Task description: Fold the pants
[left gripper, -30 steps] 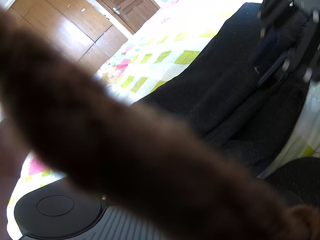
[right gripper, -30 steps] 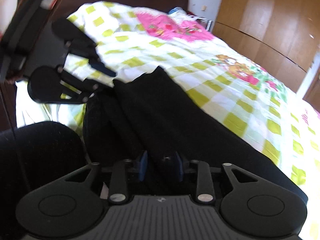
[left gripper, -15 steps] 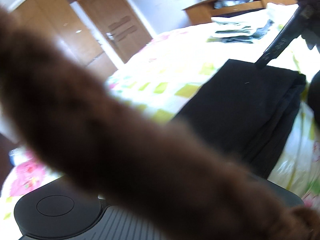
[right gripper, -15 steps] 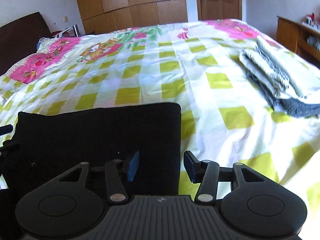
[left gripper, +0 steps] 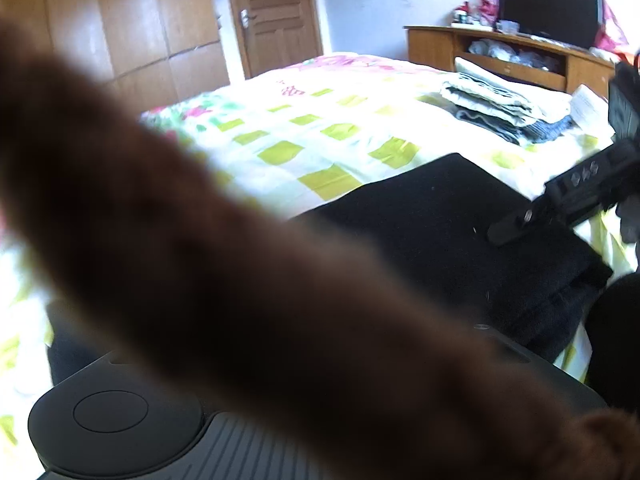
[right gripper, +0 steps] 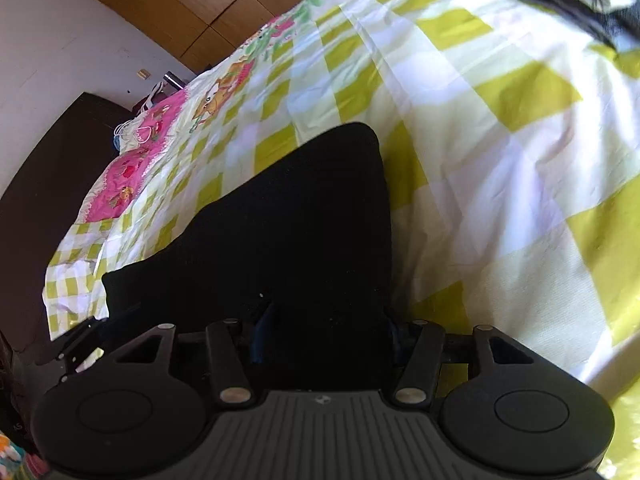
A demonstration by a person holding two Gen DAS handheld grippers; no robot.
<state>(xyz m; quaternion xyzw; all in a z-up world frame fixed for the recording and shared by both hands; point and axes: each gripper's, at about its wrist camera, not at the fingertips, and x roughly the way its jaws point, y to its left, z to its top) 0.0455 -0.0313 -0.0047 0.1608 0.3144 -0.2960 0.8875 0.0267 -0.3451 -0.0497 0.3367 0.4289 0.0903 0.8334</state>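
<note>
The black pants (right gripper: 312,220) lie folded into a flat rectangle on the checked bed cover (right gripper: 500,168), near the bed's edge. My right gripper (right gripper: 326,332) is open, its fingers spread wide over the near end of the pants with nothing pinched. In the left wrist view the pants (left gripper: 440,232) sit right of centre, and one right finger (left gripper: 520,222) hovers just above them. A blurred brown fuzzy thing (left gripper: 200,240) covers the middle of that view and hides my left gripper's fingers. Black linkage of the left gripper (right gripper: 76,344) shows beside the pants' left end.
A stack of folded clothes (left gripper: 504,108) lies further along the bed. A wooden cabinet with a screen (left gripper: 520,48) stands behind it, with a door (left gripper: 276,16) and wardrobe beyond. A dark headboard (right gripper: 40,184) closes the other end.
My right gripper let go of the pants and opened wide. Both views swung round, and the pants now lie folded flat on the bed.
</note>
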